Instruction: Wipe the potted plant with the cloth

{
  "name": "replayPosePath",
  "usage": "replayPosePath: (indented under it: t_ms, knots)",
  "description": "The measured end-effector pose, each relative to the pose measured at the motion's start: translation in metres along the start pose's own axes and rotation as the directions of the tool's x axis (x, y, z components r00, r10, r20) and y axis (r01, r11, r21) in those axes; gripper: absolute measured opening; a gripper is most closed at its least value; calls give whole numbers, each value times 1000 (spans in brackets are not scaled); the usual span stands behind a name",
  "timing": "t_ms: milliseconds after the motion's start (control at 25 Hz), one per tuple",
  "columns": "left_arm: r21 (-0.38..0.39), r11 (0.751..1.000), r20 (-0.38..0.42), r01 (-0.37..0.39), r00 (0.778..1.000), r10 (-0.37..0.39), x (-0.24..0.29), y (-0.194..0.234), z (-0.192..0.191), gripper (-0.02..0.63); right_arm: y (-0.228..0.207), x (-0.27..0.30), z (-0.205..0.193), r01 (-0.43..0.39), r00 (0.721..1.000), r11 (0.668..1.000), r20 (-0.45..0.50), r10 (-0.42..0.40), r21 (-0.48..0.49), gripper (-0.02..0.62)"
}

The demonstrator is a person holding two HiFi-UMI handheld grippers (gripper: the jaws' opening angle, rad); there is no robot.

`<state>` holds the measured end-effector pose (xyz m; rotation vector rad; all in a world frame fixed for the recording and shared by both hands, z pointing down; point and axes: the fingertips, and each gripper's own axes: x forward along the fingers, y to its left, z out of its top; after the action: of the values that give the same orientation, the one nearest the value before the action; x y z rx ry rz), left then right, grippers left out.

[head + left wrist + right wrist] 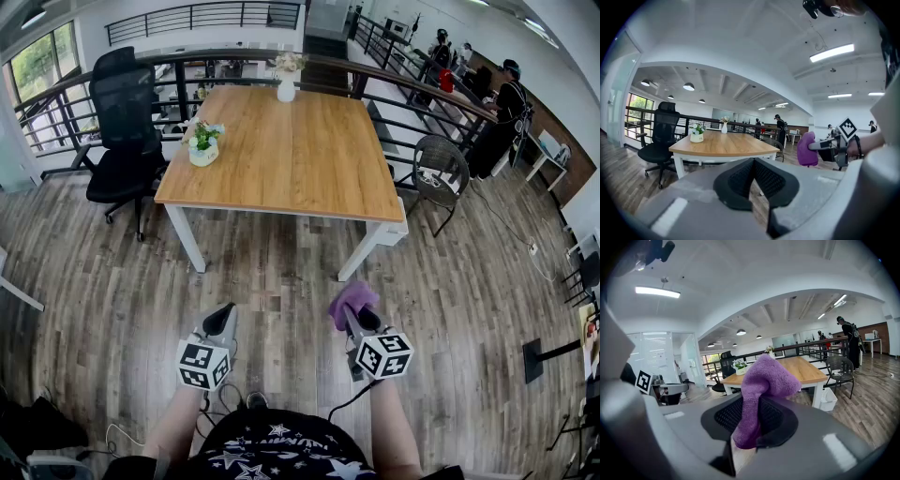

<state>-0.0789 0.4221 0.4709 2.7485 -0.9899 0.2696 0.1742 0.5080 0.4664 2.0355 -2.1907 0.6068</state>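
Open-plan office, mezzanine level. Evidence: wooden table [291,141] at centre; black swivel office chair [122,122] at its 9 o'clock; mesh chair [439,164] at 3; black railing [202,13] at 12; plank floor [281,300]; strip ceiling lights [832,52]; people [506,108] standing at 2 o'clock.

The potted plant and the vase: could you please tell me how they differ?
The potted plant sits in a low, wide pot; the vase is taller and narrower. The potted plant stands near the table's left edge; the vase stands at its far edge. The potted plant shows green leaves, the vase pale flowers. Both are white and upright.
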Motion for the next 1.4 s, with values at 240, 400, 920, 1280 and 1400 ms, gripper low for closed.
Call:
replayPosePath:
  t_ms: [240,400,920,1280,1400]
  knots:
    - [-10,1000,-20,14,1000,-14,-4,-6,-7,2,13,2,0,-20,1000,1000,-8,20,-10,82]
    - [-7,1000,-18,18,1000,-18,-5,-1,-7,2,24,5,-6,-31,999,999,-15,30,-17,83]
    - [-27,1000,-21,-5,1000,4,-22,15,-13,2,66,22,-20,-107,992,987,-82,98,-119,83]
    - [-13,1000,-75,-22,997,21,-17,19,-34,2,49,53,-36,-122,987,991,-110,115,-61,84]
    - [-13,998,-79,-60,995,59,-9,39,-29,2,47,88,-28,-156,981,986,-125,148,-59,84]
